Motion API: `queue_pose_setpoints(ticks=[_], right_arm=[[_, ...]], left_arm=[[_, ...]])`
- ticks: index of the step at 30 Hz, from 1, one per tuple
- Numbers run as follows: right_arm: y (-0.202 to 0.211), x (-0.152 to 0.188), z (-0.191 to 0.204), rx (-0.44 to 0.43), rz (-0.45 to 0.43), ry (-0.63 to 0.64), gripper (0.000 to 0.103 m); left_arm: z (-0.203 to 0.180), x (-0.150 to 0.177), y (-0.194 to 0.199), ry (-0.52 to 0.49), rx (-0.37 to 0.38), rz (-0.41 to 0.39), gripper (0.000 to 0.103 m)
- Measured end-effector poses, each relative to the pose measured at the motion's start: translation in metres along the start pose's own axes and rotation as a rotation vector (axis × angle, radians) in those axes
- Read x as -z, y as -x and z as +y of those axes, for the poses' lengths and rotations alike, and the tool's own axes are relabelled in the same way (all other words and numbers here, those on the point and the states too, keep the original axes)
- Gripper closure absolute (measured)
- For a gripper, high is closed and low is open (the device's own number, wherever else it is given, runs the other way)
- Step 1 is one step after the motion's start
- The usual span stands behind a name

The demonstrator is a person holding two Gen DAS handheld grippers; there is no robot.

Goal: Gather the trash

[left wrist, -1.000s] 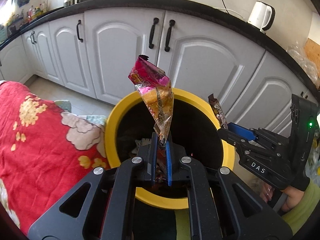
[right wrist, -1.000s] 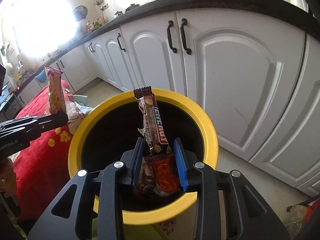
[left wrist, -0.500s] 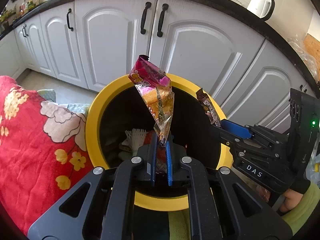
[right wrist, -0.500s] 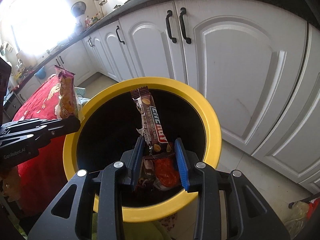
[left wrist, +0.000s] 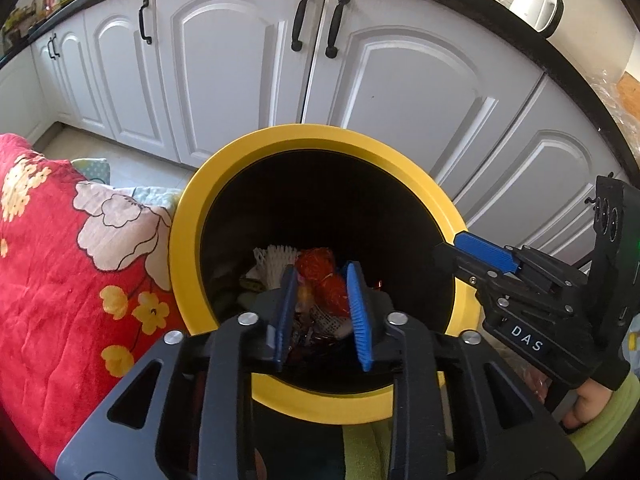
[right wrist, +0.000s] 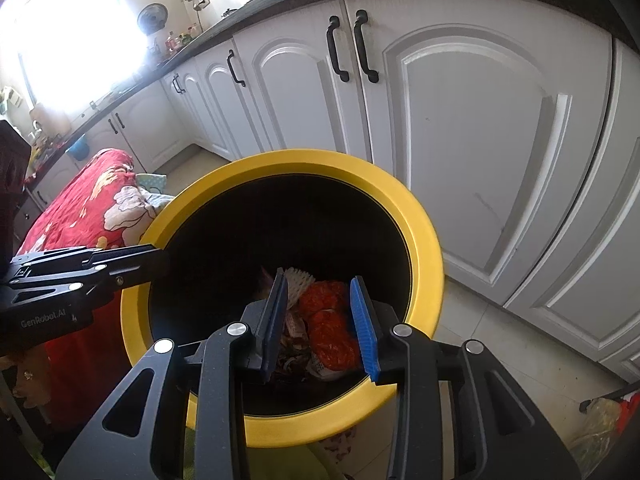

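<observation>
Both grippers, left gripper (left wrist: pixel 322 312) opening and right gripper (right wrist: pixel 320 324), hang with fingers apart and empty over the yellow-rimmed bin (left wrist: pixel 256 152); best lift straight clear of the rim.

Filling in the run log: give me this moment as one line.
left hand-held gripper: opening, empty, over bin | right hand-held gripper: open, empty, over bin | yellow-rimmed bin: holds trash

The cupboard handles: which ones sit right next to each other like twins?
The two black handles on the doors straight behind the yellow bin. They stand side by side at the door edges; the handle further left hangs alone.
</observation>
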State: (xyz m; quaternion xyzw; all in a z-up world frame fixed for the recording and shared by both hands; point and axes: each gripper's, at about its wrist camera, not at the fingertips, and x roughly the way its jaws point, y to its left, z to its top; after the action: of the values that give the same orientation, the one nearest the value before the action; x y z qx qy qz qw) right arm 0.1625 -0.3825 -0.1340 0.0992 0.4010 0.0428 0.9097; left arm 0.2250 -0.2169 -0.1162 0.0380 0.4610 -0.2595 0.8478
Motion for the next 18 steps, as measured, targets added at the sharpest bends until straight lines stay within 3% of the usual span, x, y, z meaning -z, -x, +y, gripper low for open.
queue_pose_setpoints(ticks=[3, 9, 18], right_arm=[[0.002, 0.000, -0.002, 0.004, -0.004, -0.006, 0.067], [0.009, -0.003, -0.002, 0.005, -0.024, -0.010, 0.059], [0.027, -0.007, 0.002, 0.010, -0.057, -0.005, 0.038]], left_arm=[[0.001, -0.001, 0.001, 0.003, -0.009, -0.004, 0.066], [0.007, -0.001, 0.009, 0.019, -0.025, -0.017, 0.053], [0.018, 0.000, 0.031, 0.051, -0.045, -0.061, 0.023]])
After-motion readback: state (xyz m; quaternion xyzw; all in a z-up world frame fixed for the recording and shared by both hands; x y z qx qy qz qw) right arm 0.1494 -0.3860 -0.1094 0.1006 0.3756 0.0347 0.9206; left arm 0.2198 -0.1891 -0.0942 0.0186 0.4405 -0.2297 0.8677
